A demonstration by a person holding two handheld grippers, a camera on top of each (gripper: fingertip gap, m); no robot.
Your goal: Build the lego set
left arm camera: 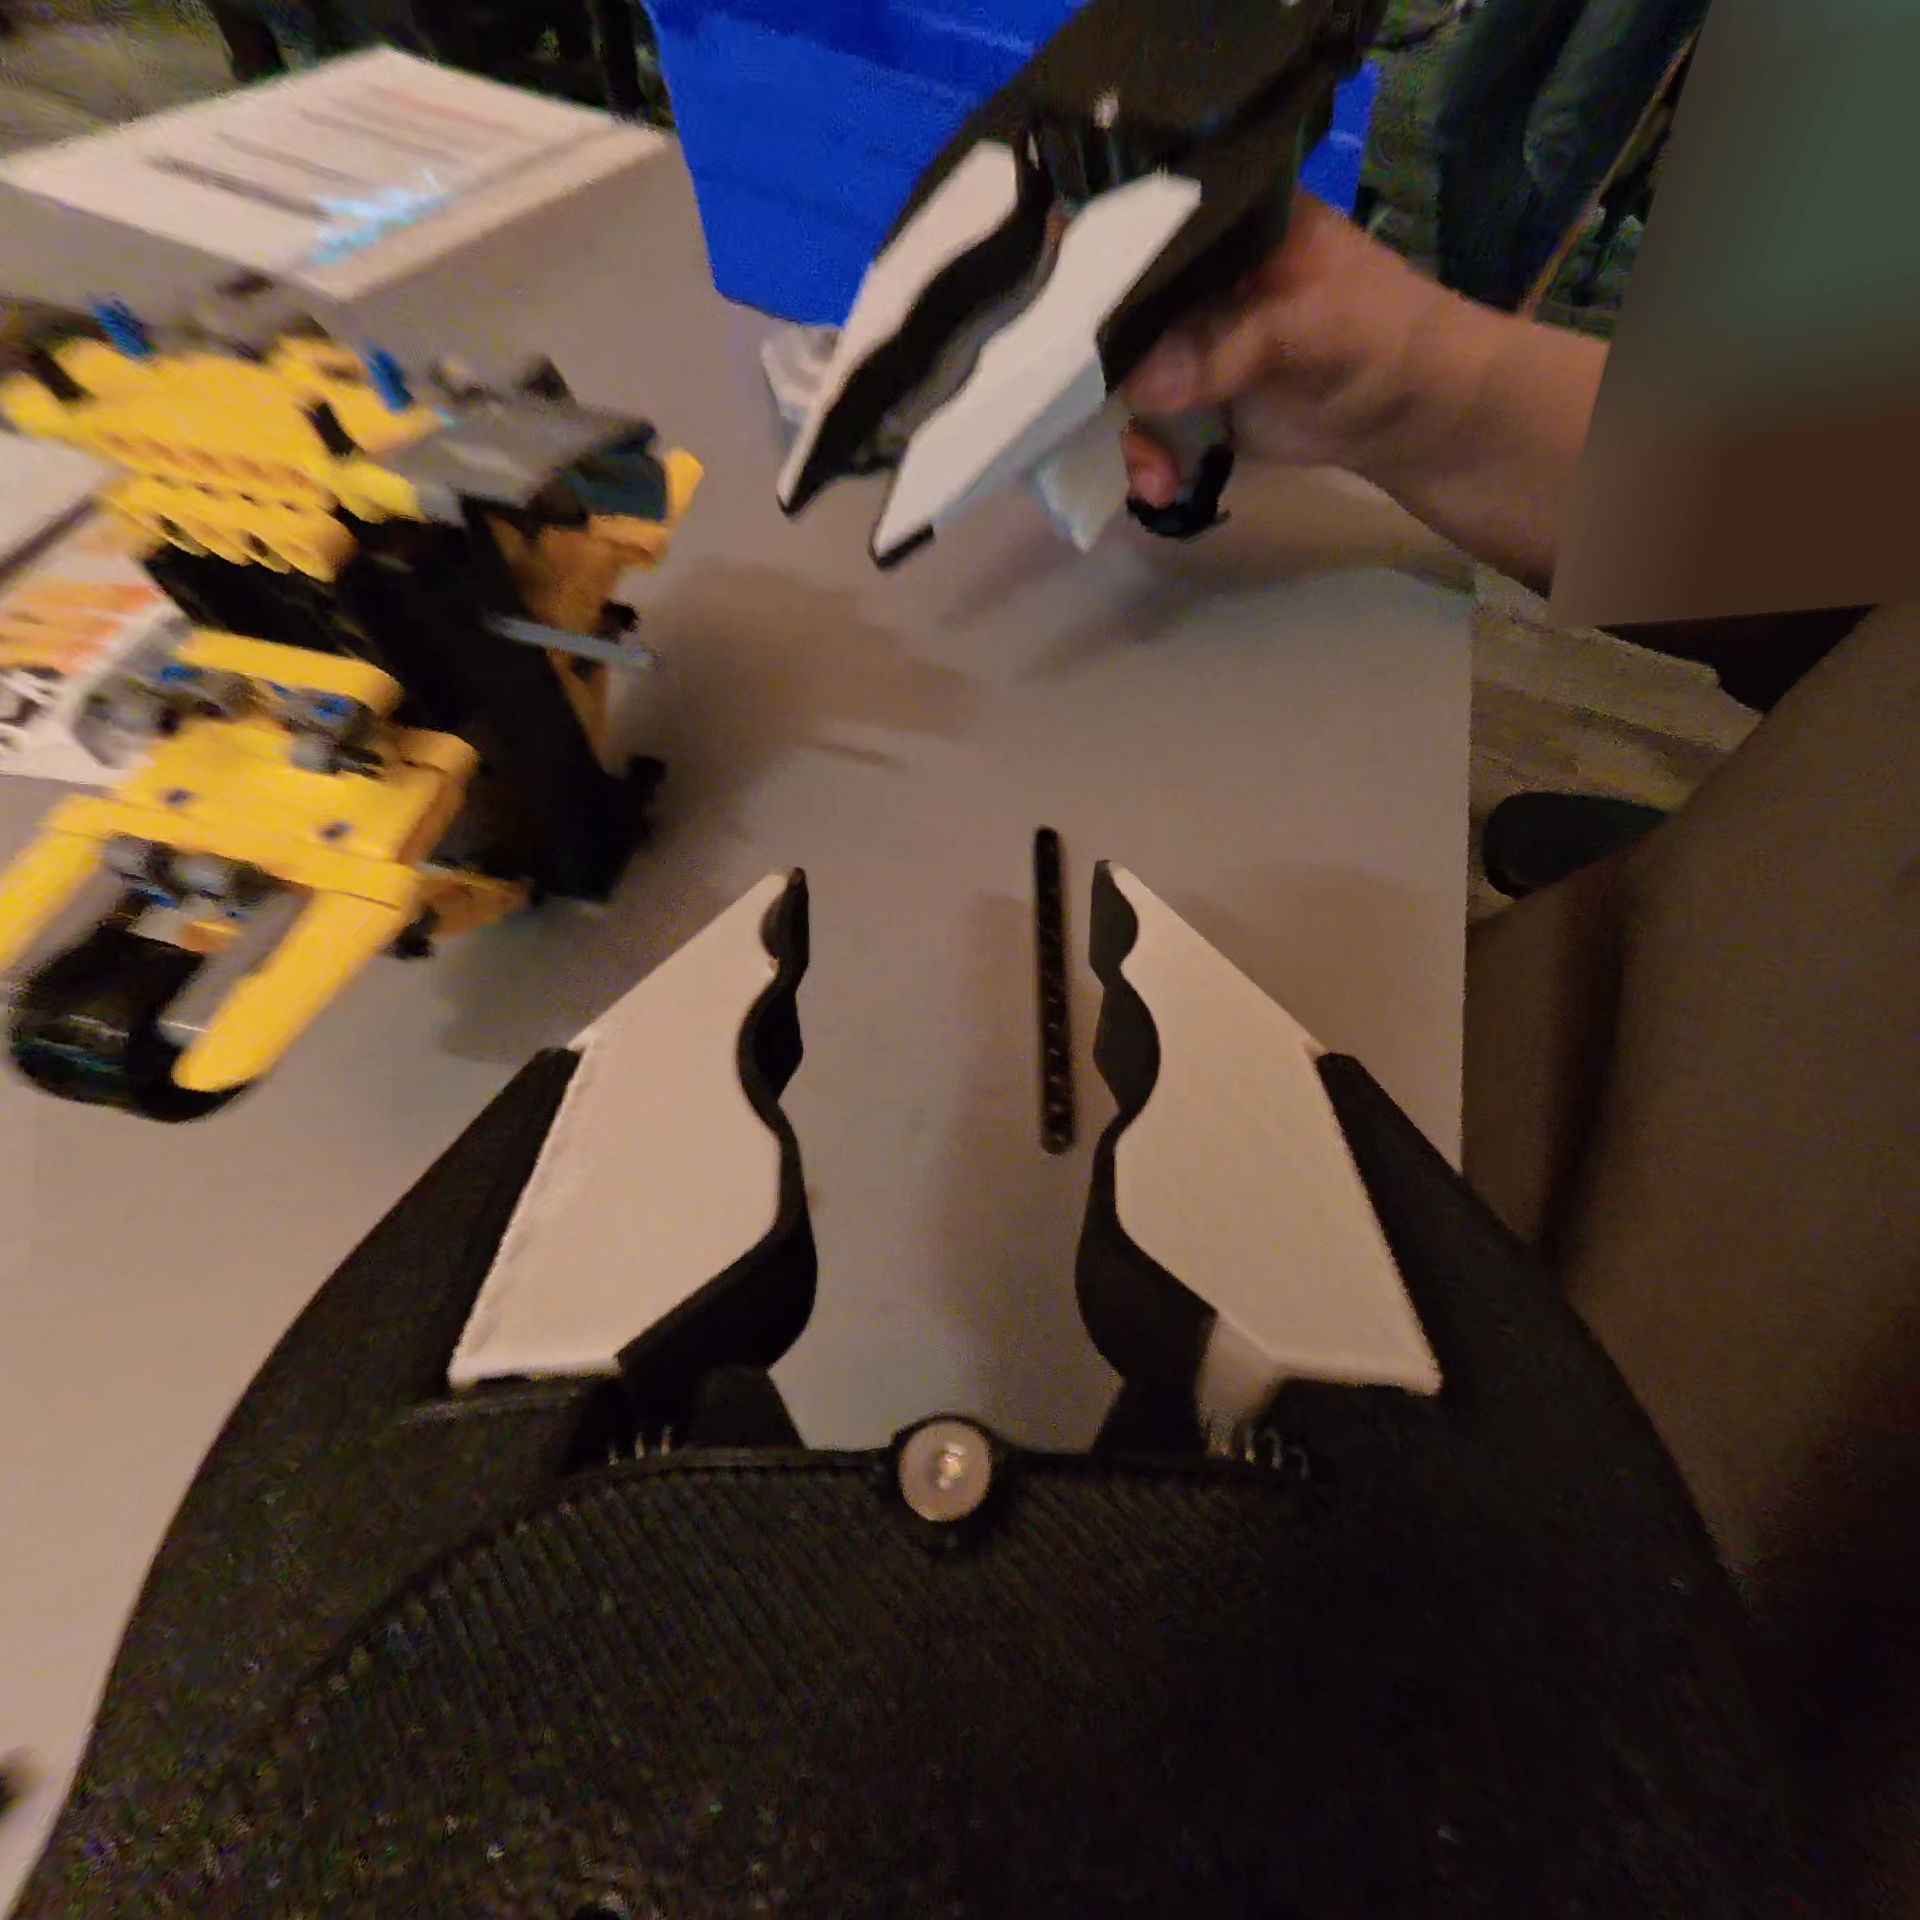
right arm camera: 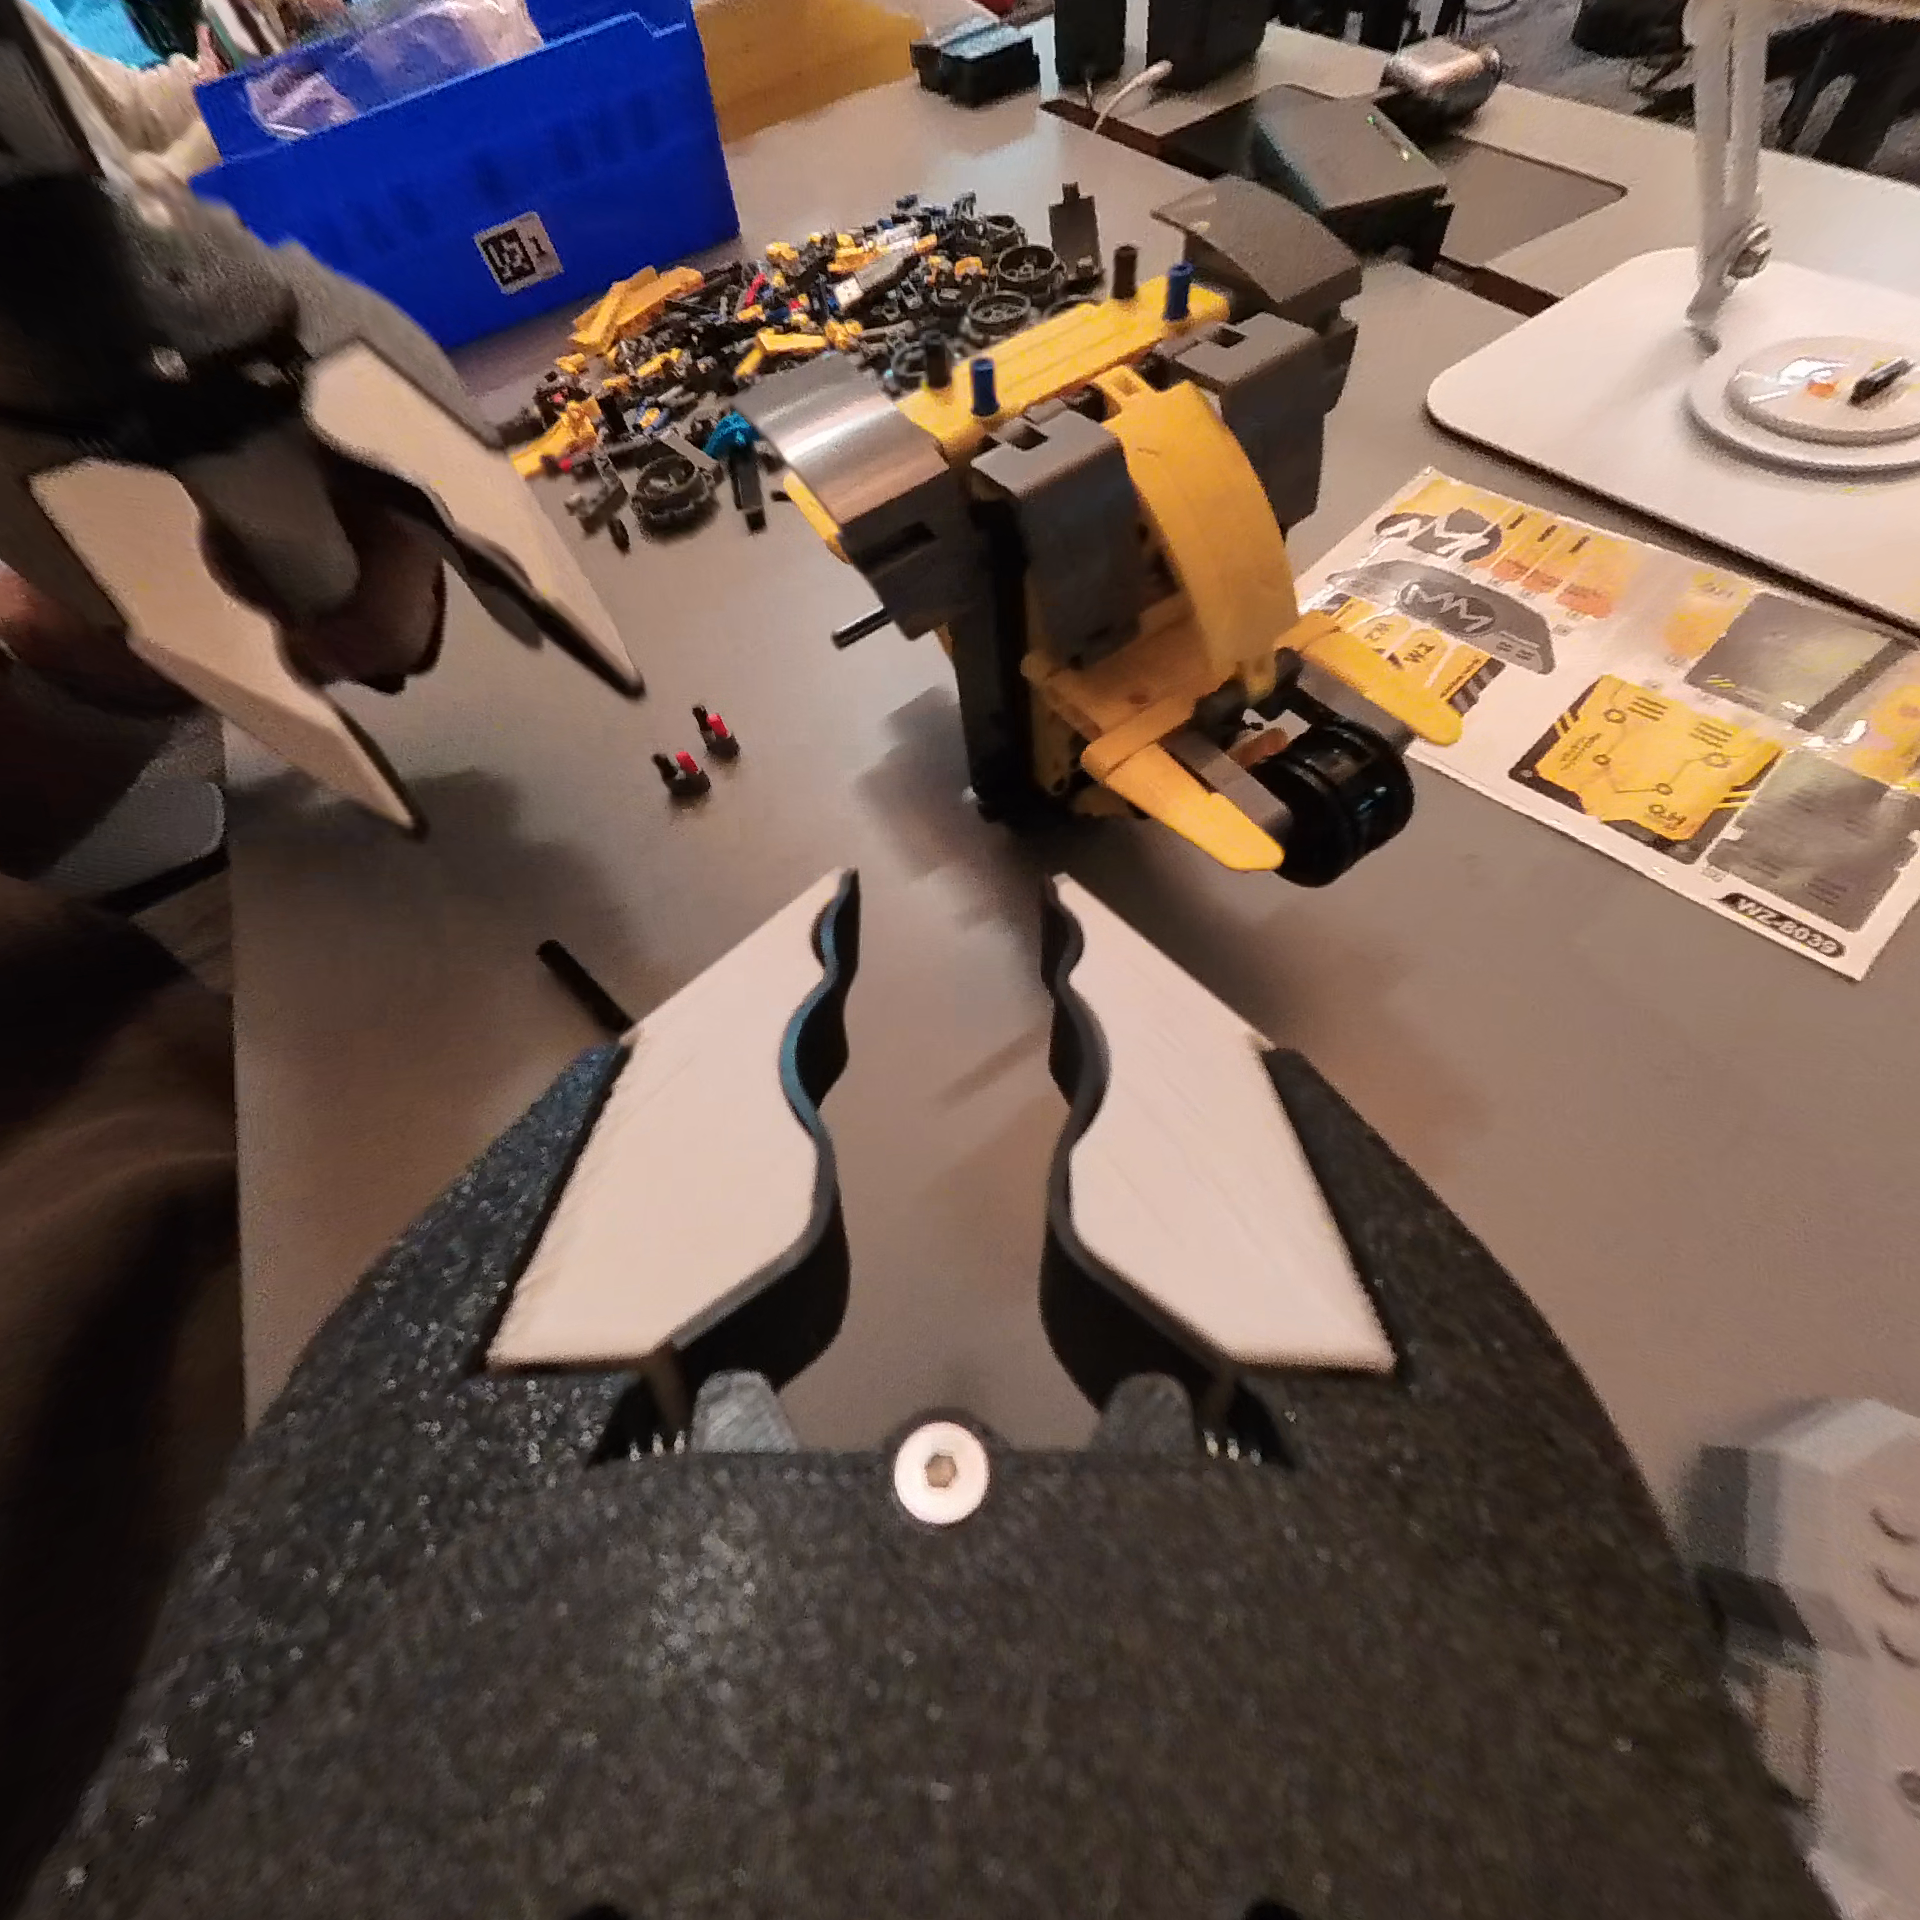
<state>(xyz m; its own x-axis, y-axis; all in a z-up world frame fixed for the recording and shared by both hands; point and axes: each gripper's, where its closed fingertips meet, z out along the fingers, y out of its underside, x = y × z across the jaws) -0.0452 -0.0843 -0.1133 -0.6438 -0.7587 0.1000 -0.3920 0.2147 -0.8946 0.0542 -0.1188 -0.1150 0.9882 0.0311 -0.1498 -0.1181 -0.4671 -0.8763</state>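
Note:
My left gripper is open and empty, low over the grey table. A thin black axle rod lies on the table between its fingers, close to the right finger. A yellow, grey and black brick-built model stands to its left. My right gripper is open and empty, pointing at the model. Two small black and red pins lie ahead of it on the left. The left gripper shows at the left of the right wrist view, and the rod lies below it.
A pile of loose small parts lies behind the model, by a blue bin. A sticker sheet and a white stand base lie at the right. A white box sits far left. The table edge is at the right. Spacing between my two grippers at the tips: around 11 cm.

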